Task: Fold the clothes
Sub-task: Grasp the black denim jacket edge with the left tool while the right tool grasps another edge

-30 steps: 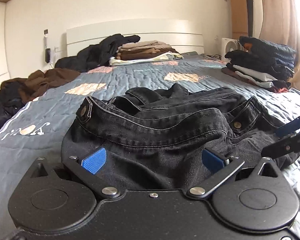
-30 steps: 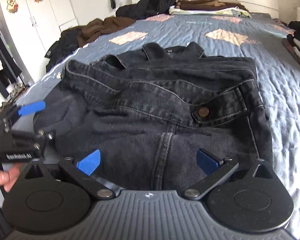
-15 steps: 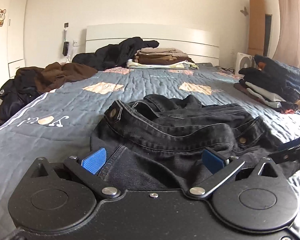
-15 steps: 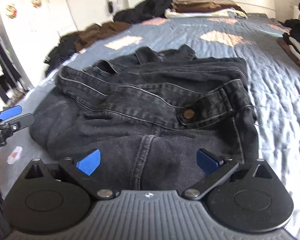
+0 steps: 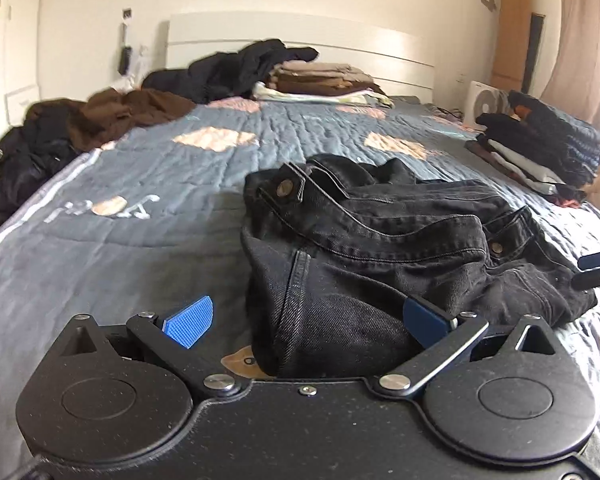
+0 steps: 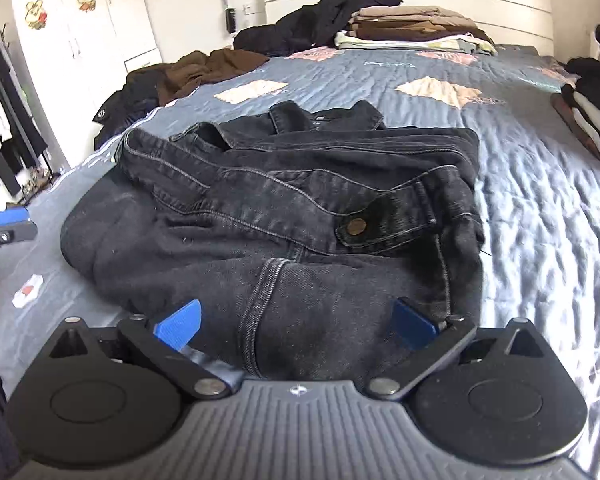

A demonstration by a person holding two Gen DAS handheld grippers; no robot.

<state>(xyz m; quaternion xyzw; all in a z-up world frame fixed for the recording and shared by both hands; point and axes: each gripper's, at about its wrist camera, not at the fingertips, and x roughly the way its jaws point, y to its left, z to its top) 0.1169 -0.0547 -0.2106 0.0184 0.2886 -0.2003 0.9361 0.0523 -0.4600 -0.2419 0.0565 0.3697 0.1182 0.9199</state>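
Observation:
A black denim jacket (image 5: 400, 248) (image 6: 300, 216) lies folded into a thick bundle on the grey-blue quilt (image 5: 140, 208). My left gripper (image 5: 306, 320) is open at the bundle's near left corner, its blue pads wide apart, the right pad against the denim. My right gripper (image 6: 296, 324) is open too, over the near edge of the bundle with a seam running between its fingers. Each gripper shows at the edge of the other's view: the right one (image 5: 598, 266), the left one (image 6: 8, 226). Neither holds any cloth.
Folded clothes are stacked by the white headboard (image 5: 324, 84) and at the bed's right edge (image 5: 540, 148). Loose dark and brown garments (image 5: 80, 124) are heaped on the left side. A wardrobe (image 6: 80, 28) and a clothes rail (image 6: 0, 120) stand left of the bed.
Both grippers have drawn back toward the near edge of the bed. The left one has also swung left, so the jacket now sits right of its centre. The jacket stays put.

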